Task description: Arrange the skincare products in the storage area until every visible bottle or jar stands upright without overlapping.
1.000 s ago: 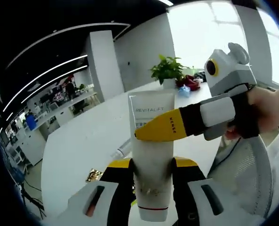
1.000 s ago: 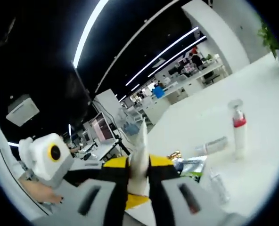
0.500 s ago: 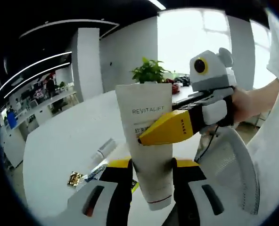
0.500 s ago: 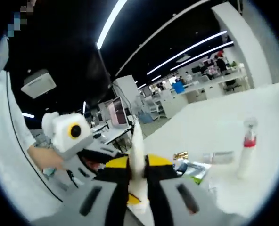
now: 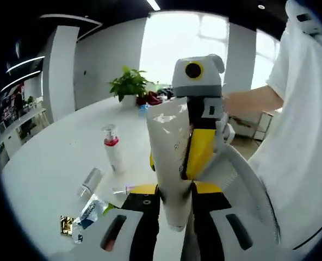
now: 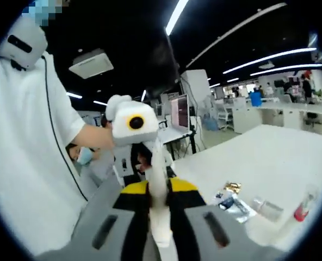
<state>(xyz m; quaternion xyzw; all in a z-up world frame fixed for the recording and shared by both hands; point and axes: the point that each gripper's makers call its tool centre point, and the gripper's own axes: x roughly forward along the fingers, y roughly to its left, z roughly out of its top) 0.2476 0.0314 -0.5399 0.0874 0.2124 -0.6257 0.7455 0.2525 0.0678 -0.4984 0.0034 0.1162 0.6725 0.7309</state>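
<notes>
Between your two grippers you are holding a white tube in the air above the table. Left gripper is clamping its lower body; right gripper is squeezing its thin edge. On the table, a pump bottle is standing upright, a small bottle lying beside it.

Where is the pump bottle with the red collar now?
In the left gripper view, the pump bottle stands upright on the white table, left of the held tube, behind a lying bottle.
</notes>
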